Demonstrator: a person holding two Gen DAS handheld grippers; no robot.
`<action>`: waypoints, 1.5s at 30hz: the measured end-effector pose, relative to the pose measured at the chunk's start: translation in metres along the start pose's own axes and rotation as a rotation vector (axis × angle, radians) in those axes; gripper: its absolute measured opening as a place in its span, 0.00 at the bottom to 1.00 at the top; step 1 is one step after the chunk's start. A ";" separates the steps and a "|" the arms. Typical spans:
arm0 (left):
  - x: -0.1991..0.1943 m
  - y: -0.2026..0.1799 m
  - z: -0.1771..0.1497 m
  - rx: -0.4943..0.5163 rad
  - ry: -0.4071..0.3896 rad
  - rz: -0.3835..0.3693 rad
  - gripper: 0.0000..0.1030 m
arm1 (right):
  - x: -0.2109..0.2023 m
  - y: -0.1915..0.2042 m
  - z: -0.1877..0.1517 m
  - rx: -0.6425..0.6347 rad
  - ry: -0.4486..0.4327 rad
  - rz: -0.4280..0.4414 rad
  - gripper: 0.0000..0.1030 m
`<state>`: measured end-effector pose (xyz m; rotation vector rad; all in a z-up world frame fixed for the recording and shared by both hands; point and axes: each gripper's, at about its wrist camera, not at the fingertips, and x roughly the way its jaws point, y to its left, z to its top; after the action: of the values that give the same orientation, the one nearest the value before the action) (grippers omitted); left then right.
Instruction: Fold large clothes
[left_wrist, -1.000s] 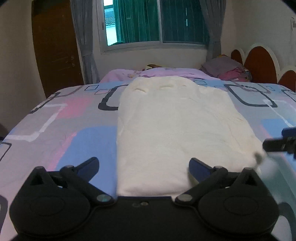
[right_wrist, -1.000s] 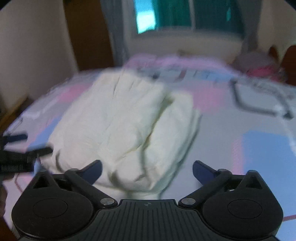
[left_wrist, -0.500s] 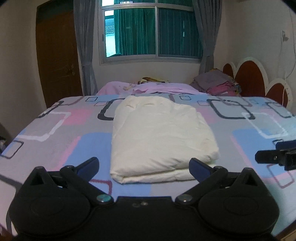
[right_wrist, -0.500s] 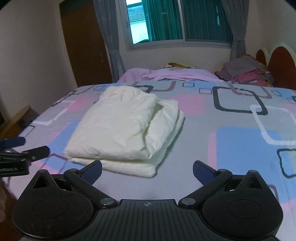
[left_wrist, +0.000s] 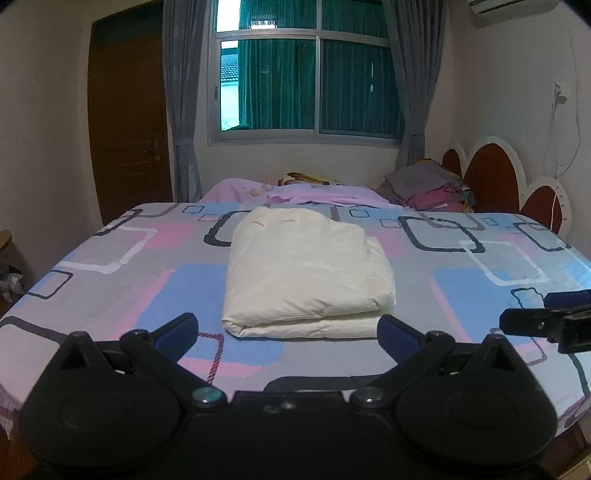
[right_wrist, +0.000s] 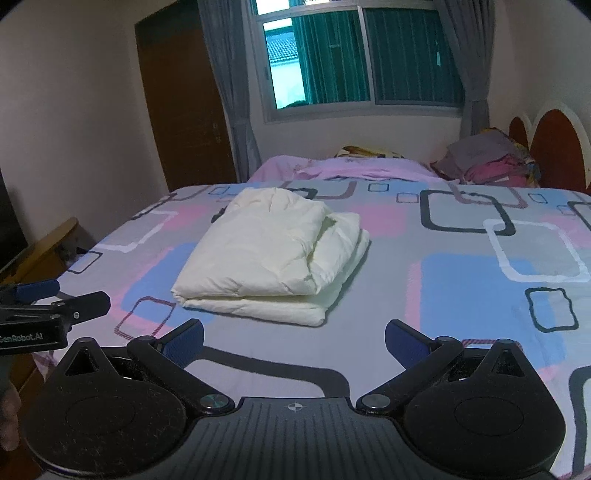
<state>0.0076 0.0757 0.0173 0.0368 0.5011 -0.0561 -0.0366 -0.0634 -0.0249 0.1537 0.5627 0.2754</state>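
Observation:
A cream-white garment (left_wrist: 306, 273) lies folded into a thick rectangle in the middle of the bed (left_wrist: 110, 295). From the right wrist view the folded garment (right_wrist: 273, 254) shows stacked layers along its right side. My left gripper (left_wrist: 288, 332) hangs over the bed's near edge, short of the garment, open and empty. My right gripper (right_wrist: 293, 338) is also open, holding nothing, well back from the garment. Each gripper shows in the other's view: the right one (left_wrist: 546, 314) at the right edge, the left one (right_wrist: 44, 299) at the left edge.
The bed (right_wrist: 461, 280) has a sheet with pink, blue and grey squares. A pink blanket (left_wrist: 295, 194) and a pile of clothes (left_wrist: 424, 188) lie at the far end by the headboard (left_wrist: 495, 173). A wooden door (left_wrist: 129, 129) stands at the left, a window (left_wrist: 306, 81) behind.
Both grippers have drawn back and up from the garment, which now lies folded and released on the bed. A second ago the right view was blurred and close over the cloth.

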 end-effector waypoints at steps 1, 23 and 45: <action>-0.004 -0.001 -0.001 0.000 -0.004 -0.004 1.00 | -0.003 0.000 -0.001 -0.004 -0.004 -0.004 1.00; -0.043 -0.020 -0.008 0.012 -0.035 -0.032 1.00 | -0.049 0.001 -0.014 -0.015 -0.036 -0.057 1.00; -0.043 -0.020 -0.010 0.025 -0.039 -0.052 1.00 | -0.058 0.000 -0.016 -0.019 -0.040 -0.068 1.00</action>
<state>-0.0362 0.0581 0.0291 0.0471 0.4624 -0.1133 -0.0927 -0.0799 -0.0094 0.1211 0.5243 0.2116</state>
